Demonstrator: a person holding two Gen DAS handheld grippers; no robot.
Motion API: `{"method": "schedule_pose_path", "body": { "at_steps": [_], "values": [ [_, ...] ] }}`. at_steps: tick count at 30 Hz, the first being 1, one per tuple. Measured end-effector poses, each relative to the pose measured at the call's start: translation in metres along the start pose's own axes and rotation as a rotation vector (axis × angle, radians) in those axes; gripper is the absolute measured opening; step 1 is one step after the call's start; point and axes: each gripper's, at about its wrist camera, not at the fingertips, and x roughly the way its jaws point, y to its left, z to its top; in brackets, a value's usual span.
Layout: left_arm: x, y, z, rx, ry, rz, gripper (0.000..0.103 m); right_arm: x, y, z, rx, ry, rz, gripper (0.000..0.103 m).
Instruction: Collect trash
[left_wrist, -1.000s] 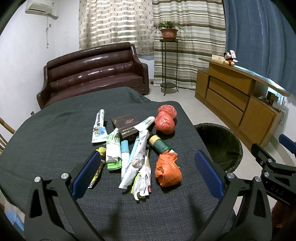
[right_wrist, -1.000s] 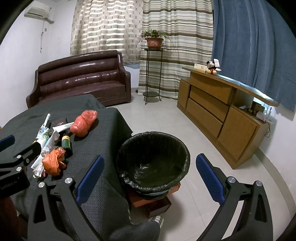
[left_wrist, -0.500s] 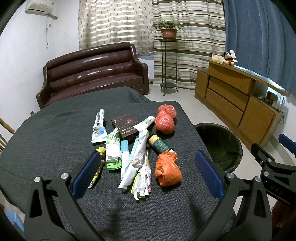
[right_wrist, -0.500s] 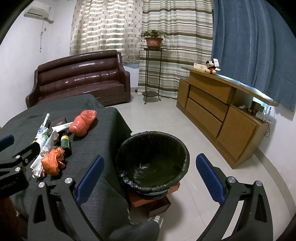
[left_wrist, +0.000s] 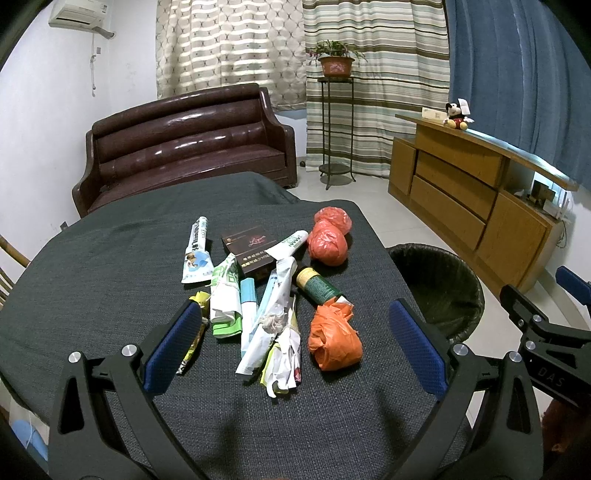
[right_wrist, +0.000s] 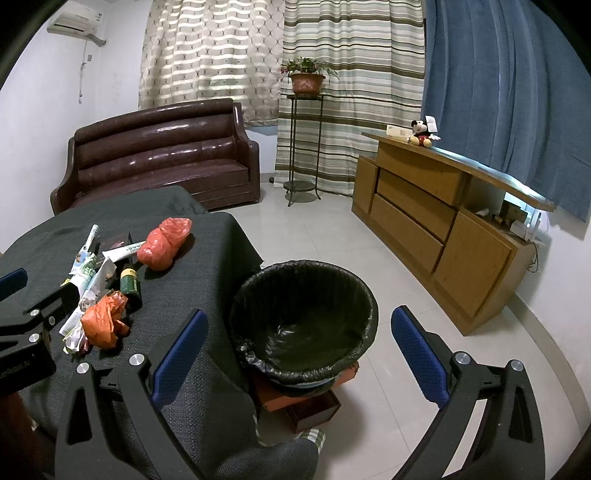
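Note:
A pile of trash lies on the dark-clothed table: an orange plastic bag, a red bag, a green can, a dark box, tubes and crumpled wrappers. My left gripper is open and empty, just in front of the pile. My right gripper is open and empty, held over the black-lined trash bin beside the table. The pile also shows in the right wrist view, with the orange bag nearest.
A brown leather sofa stands behind the table. A wooden sideboard runs along the right wall, with a plant stand by the curtains. The bin sits on a red-brown box on the tiled floor.

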Motion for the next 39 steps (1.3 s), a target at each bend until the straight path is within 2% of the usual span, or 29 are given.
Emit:
{"method": "schedule_pose_path", "body": {
  "at_steps": [28,36,39],
  "values": [
    [0.003,-0.001,0.000,0.001,0.003,-0.002,0.099,0.001,0.000,0.000,-0.001,0.002,-0.001,0.097],
    [0.002,-0.015,-0.011,0.012,0.020,-0.026,0.098,0.007,-0.004,-0.007,-0.002,0.014,0.006,0.097],
    [0.003,-0.014,-0.013,0.010,0.037,-0.051,0.095,0.009,-0.005,-0.012,-0.003,0.030,0.018,0.097]
  ]
}}
